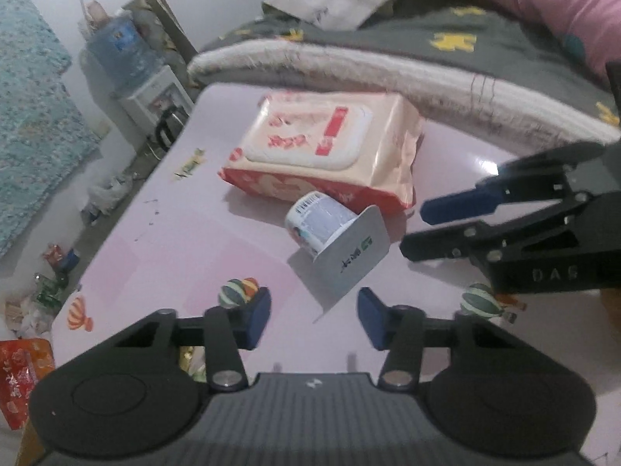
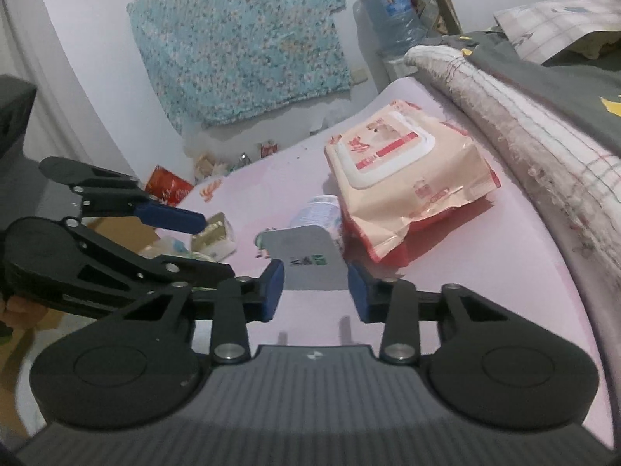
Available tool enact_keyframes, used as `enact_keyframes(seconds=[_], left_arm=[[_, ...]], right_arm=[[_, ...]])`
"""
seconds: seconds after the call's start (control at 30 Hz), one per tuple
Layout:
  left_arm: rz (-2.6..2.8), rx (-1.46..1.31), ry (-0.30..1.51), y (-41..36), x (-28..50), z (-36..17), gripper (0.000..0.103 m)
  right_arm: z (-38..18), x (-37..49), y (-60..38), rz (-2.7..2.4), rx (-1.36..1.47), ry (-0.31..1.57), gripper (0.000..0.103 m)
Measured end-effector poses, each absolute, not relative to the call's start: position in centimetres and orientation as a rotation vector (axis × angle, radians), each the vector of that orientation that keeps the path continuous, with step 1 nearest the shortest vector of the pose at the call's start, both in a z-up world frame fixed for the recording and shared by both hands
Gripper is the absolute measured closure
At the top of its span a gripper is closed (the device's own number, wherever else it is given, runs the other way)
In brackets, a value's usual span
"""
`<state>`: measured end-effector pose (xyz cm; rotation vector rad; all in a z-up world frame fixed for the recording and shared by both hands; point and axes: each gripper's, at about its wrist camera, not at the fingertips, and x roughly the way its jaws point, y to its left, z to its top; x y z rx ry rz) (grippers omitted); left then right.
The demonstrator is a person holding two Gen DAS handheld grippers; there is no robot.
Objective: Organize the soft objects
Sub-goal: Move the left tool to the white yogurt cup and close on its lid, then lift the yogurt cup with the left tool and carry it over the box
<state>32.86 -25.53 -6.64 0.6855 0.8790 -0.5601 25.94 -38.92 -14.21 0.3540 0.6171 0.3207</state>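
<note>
The soft peach-and-red plastic pack of wet wipes with a white flip lid (image 1: 322, 147) lies flat on the glossy pink tabletop (image 1: 186, 240), close to the folded whitish blanket (image 1: 349, 66) at the table's far edge. Touching the pack's near side lies a small white plastic cup on its side, with its square white foil lid (image 1: 349, 256) peeled open. The left gripper (image 1: 314, 320) is partly open and holds nothing; it hovers just on the near side of the cup's lid. The right gripper (image 2: 315, 291) is narrower, also empty, and the lid sits just beyond its tips. The risk, as it seems, is that both tools come toward the same small place beside the pack: they could knock each other, or push the light cup so that it rolls and slides the pack. A narrow jaw could also slip on the smooth wrapper. The left wrist view shows the cup's printed label and the balloon stickers (image 1: 236, 291) on the table; the right wrist view hides most of the cup behind its lid, but shows the pack's crumpled end seam (image 2: 392, 240).
</note>
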Motion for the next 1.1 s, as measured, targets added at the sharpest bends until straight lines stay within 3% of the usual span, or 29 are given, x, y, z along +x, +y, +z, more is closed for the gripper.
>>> enact_keyframes(seconds=[0.27, 0.5, 0.8, 1.1], left_arm=[[-0.573, 0.707, 0.939, -27.0, 35.0, -9.2, 0.061], [-0.569, 0.696, 0.986, -27.9, 35.9, -10.1, 0.085], [-0.611, 0.594, 1.051, -27.7, 34.7, -7.6, 0.087], [-0.698, 0.509, 1.132, -29.2, 28.5, -5.5, 0.085]], right_arm=[[-14.6, 28.3, -38.9, 0.358, 0.308, 0.611, 0.078], [-15.5, 29.6, -38.4, 0.388, 0.316, 0.632, 0.085], [-14.6, 27.6, -39.7, 0.370, 0.462, 0.689, 0.087], [-14.8, 18.1, -42.1, 0.299, 0.749, 0.747, 0.087]])
